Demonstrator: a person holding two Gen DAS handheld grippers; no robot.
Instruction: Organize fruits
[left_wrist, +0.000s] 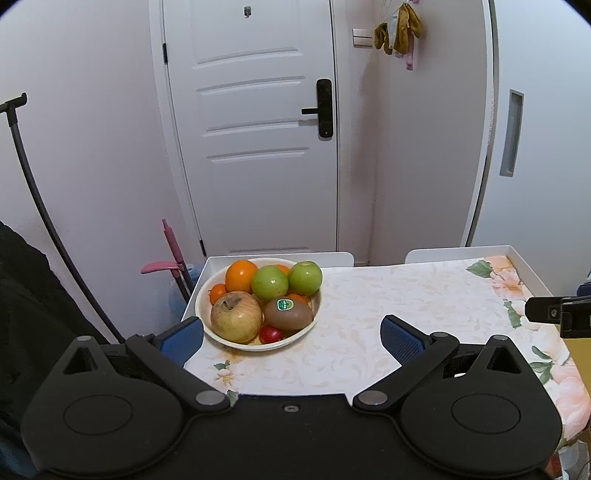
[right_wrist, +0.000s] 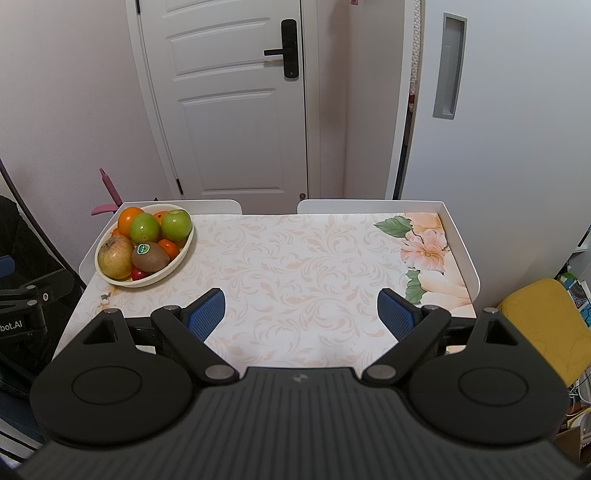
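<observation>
White-rimmed table (right_wrist: 458, 236), floral cloth, is being viewed before a white door (left_wrist: 255, 122). Item 1: cream bowl (left_wrist: 207, 295) at the far-left corner, being filled by 2 green apples (left_wrist: 269, 282), 1 yellowish apple (left_wrist: 236, 315), 1 kiwi (left_wrist: 288, 314), oranges (left_wrist: 241, 275), and 1 small red fruit (left_wrist: 270, 334), possibly a tomato. Left gripper (left_wrist: 291, 334) and right gripper (right_wrist: 301, 314) are being held wide apart, empty, short of the bowl.

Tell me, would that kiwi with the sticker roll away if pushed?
Probably it rolls little: the kiwi is egg-shaped and sits wedged between the yellowish apple and the bowl rim. Its fuzzy-looking skin should grip well.
</observation>
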